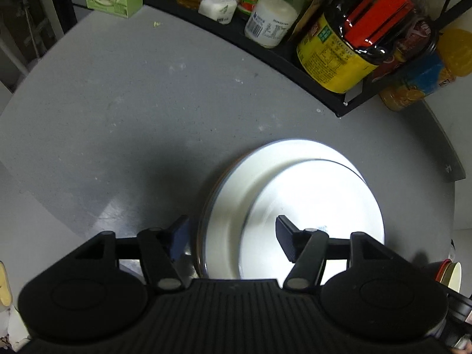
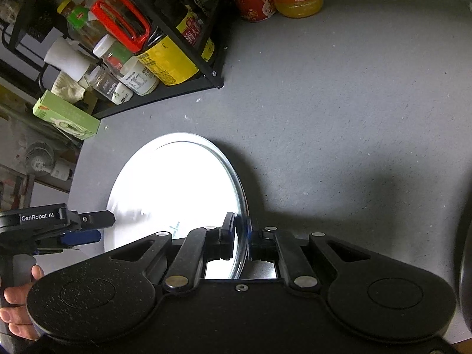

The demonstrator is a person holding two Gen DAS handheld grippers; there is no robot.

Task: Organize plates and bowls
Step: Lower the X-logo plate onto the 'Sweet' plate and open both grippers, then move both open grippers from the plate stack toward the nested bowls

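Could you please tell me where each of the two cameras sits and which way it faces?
Left wrist: on the left gripper, looking steeply down at stacked white round plates on the grey countertop; its open fingers show.
Right wrist: on the right gripper, shut on the plates' rim; the left gripper and a hand show.
Shared: plates, countertop, black condiment rack.

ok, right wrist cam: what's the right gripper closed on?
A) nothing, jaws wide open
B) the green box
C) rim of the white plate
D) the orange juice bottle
C: the right gripper has its pads pinched on the edge of the white plate, which lies on the grey table.
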